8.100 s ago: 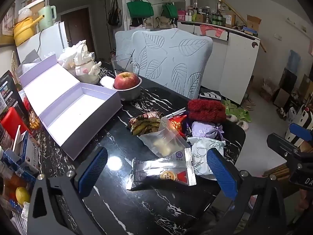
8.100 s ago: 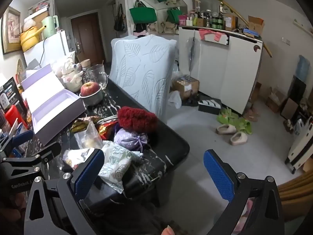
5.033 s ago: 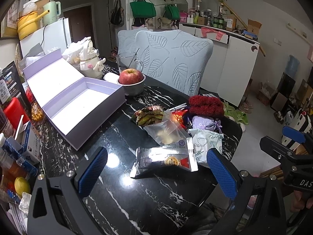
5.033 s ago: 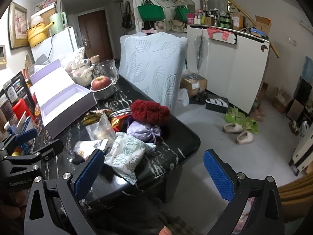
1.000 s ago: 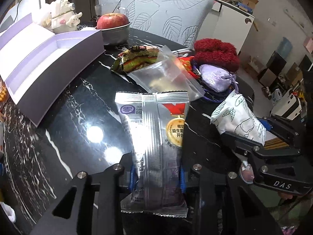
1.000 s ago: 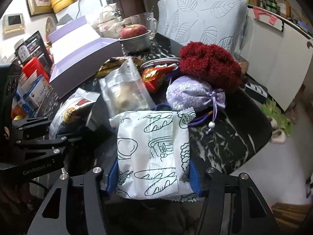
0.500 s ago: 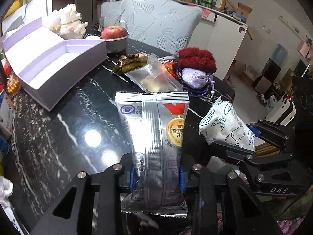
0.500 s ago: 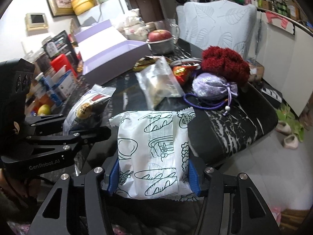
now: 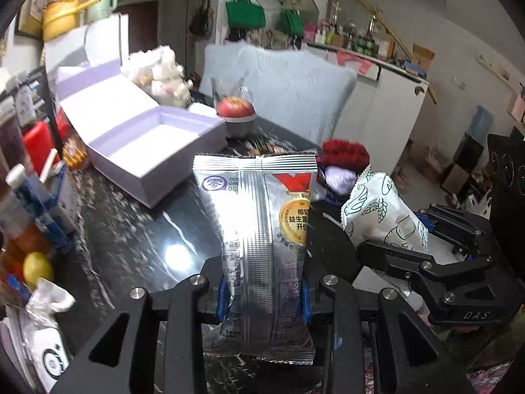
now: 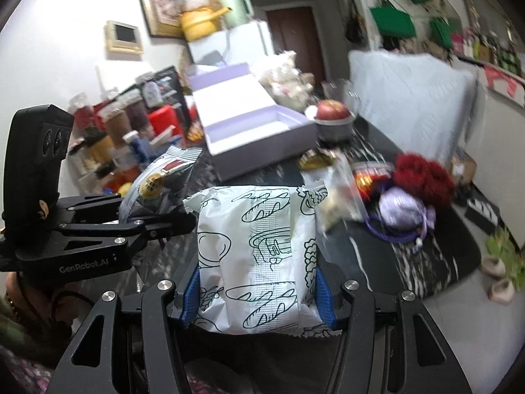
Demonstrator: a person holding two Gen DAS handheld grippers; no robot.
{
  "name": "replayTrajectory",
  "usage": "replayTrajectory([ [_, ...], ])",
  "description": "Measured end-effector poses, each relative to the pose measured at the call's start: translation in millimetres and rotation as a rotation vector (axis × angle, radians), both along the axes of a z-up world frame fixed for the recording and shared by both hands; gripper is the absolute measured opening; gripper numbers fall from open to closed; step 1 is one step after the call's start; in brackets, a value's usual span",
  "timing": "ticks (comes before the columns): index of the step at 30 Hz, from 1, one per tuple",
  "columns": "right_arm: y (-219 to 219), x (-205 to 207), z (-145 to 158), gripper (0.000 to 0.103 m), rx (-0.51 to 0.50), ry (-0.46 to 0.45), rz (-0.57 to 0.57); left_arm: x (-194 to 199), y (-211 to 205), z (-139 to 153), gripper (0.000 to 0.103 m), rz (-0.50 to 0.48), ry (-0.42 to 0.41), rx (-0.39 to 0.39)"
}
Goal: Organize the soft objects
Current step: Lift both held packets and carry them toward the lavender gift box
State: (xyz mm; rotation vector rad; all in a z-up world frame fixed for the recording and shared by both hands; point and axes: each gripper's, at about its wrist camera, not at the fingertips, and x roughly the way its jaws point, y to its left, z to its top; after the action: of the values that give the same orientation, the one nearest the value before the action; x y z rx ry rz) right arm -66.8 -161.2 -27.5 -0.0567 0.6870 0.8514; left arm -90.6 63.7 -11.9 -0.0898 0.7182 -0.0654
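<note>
My left gripper (image 9: 262,298) is shut on a silver snack packet (image 9: 259,229), held above the black marble table (image 9: 131,229). My right gripper (image 10: 257,292) is shut on a white packet printed with bread drawings (image 10: 259,252); that white packet (image 9: 380,213) also shows at the right of the left wrist view. The open lilac box (image 9: 154,144) lies ahead on the table, its lid tipped back. On the far right end of the table rest a red knitted piece (image 10: 423,177) and a lilac drawstring pouch (image 10: 403,213).
A clear zip bag (image 10: 341,197) and other snack packets lie between the box and the pouch. An apple in a metal bowl (image 9: 236,115) stands behind the box. Bottles, jars and a lemon (image 9: 36,266) crowd the left edge. A covered chair (image 9: 288,88) is behind the table.
Both grippers have risen and pulled back from the table with their packets still held, and the view now tilts up more toward the lilac box and the room.
</note>
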Motion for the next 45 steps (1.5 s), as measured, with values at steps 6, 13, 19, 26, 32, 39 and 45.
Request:
replayTrajectory([
  [6,16,-5,30,0.056,0.033,-0.089,0.06,-6,12,33,0.032,0.02,-0.094,0.022],
  [13,35,-2,63,0.056,0.083,-0.181,0.109,-6,26,73,0.032,0.041,-0.205,0.073],
  [19,55,11,93,0.056,0.11,-0.247,0.144,13,48,102,0.032,0.056,-0.258,0.082],
  [26,86,36,125,0.056,0.109,-0.337,0.15,41,75,124,0.032,0.106,-0.301,0.131],
  [32,117,67,148,0.056,0.105,-0.385,0.158,70,99,144,0.032,0.138,-0.321,0.164],
  [39,157,103,173,0.056,0.098,-0.428,0.183,117,136,156,0.032,0.19,-0.298,0.163],
  [45,196,144,181,0.056,0.08,-0.396,0.184,158,168,152,0.032,0.243,-0.22,0.137],
])
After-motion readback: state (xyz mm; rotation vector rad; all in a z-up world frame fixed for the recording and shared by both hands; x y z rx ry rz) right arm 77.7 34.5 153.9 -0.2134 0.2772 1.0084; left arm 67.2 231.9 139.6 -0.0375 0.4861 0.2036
